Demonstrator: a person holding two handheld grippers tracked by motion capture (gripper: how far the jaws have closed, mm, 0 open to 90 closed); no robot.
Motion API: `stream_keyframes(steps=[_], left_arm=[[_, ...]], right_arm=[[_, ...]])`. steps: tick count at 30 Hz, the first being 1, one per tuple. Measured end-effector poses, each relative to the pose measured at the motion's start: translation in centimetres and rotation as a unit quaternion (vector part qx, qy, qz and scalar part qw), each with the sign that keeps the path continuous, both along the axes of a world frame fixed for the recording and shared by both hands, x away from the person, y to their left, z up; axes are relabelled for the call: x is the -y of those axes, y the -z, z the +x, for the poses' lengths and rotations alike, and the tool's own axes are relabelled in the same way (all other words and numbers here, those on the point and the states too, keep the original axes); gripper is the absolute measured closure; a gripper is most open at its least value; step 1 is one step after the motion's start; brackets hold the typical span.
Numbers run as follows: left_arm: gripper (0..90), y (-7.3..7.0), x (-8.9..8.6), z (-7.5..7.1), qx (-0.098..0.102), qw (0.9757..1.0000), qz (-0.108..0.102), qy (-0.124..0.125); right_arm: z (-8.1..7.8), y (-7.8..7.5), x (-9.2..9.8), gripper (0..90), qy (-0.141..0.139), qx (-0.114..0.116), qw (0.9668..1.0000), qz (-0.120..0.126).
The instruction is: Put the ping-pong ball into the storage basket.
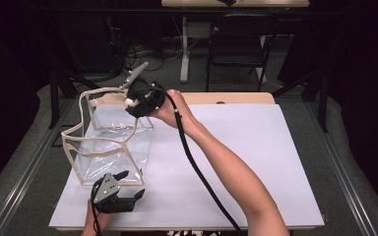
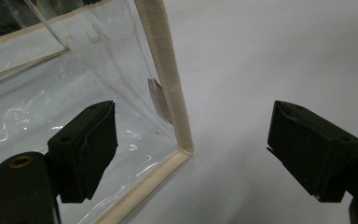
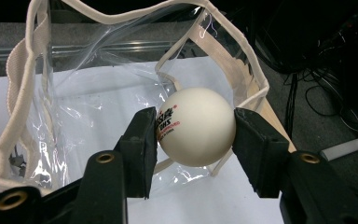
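Right gripper jaws clamp one white ball above one clear bag — left gripper wide open, empty.

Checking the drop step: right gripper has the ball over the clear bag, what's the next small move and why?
Probably lower the right gripper a little into the bag's mouth before letting go. The jaws are shut on the white ball, which sits at the open beige rim. The left gripper stands open at the bag's near corner, not holding it, so a drop from higher up could bounce off the floppy rim.
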State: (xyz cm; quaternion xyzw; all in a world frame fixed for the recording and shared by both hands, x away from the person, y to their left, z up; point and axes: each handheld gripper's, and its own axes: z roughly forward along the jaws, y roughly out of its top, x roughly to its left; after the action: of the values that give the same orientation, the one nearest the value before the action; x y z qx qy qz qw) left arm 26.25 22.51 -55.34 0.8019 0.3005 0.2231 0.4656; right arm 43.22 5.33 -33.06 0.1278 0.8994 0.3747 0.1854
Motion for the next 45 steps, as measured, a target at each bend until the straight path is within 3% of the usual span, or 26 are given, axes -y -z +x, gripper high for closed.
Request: stream_keyframes(steps=[27,45], left_arm=[[16.2,0.0,0.0,0.0,-0.001,1.0000,-0.002,0.002],[16.2,0.0,0.0,0.0,-0.001,1.0000,-0.001,0.002]], right_arm=[[-0.8,0.7,-2.3,50.6,-0.026,-0.009,0.9992,-0.030],[-1.0,1.5,-2.9,50.6,-0.029,-0.021,0.9985,-0.042]])
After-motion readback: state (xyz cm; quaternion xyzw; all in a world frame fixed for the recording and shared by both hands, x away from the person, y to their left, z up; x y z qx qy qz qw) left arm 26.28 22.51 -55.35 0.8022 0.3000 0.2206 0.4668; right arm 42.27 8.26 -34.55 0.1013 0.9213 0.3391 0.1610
